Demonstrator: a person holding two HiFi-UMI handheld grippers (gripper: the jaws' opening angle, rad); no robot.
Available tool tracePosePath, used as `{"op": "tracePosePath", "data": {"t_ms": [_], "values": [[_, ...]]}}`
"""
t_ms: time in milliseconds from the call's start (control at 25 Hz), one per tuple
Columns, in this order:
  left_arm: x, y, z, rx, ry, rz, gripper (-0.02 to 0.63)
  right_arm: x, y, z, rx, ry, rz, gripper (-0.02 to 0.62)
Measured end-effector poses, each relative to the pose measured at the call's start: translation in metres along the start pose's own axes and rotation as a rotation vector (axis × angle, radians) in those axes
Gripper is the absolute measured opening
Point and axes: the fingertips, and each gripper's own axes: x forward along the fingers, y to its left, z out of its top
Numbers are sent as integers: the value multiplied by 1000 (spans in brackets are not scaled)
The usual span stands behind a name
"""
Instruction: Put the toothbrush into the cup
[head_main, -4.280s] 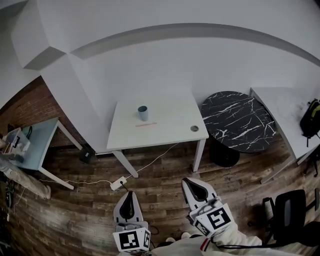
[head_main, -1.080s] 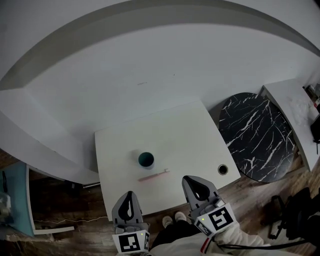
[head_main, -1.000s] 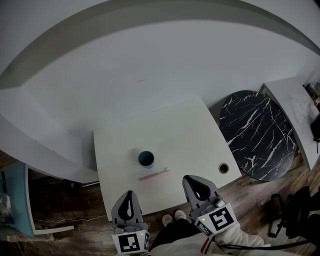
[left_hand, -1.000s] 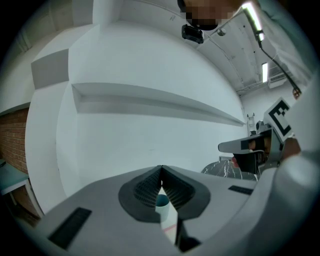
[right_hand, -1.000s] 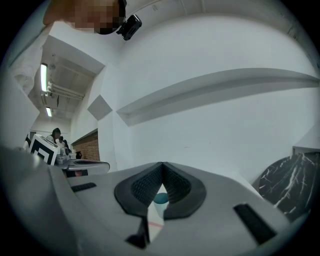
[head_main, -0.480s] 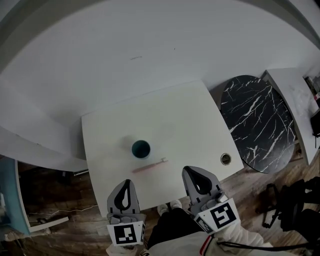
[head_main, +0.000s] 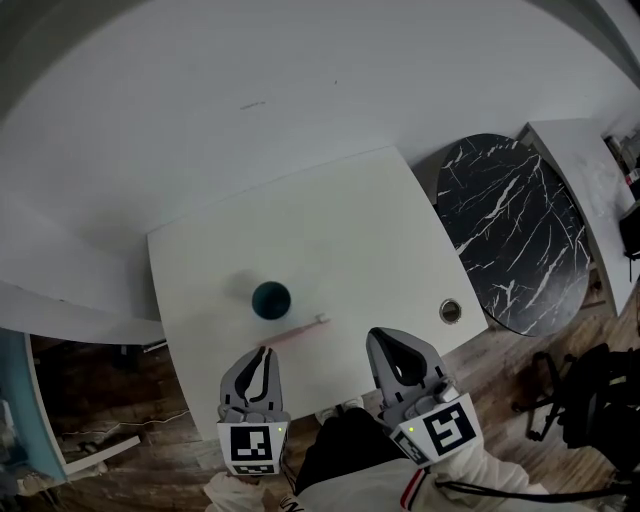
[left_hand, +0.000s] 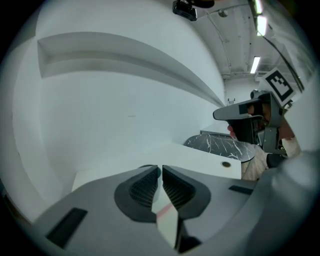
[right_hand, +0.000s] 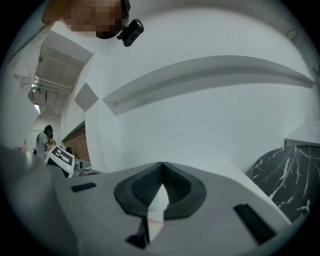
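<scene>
Left gripper (head_main: 262, 353) and right gripper (head_main: 386, 342) were both closed, empty. Toothbrush (head_main: 293, 333) lay flat on table (head_main: 350, 230), at cup's (head_main: 271, 299) 5 o'clock, just beside it. Left tip was near handle end.

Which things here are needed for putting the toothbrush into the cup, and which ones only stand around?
For the job: pink toothbrush; dark teal cup; white table under both.
Just standing about: black marble table; black chair.

An office-like room: white table (head_main: 330, 230), black marble table (head_main: 510, 230), swivel chair (head_main: 600, 400), plank floor (head_main: 500, 365)
</scene>
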Motion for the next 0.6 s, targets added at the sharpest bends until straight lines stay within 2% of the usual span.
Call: {"op": "tracePosePath", "data": {"t_ms": [320,480,600], "values": [[28,-12,-20,1,81,-86,52,5,-19,-15,28,18,-43,3],[45,-22,-42,6,152,-151,122,11,-28,-22,42,15,-57,3],[55,-27,-52,13,180,-170,148,15,-33,-28,50,16,-63,3]]}}
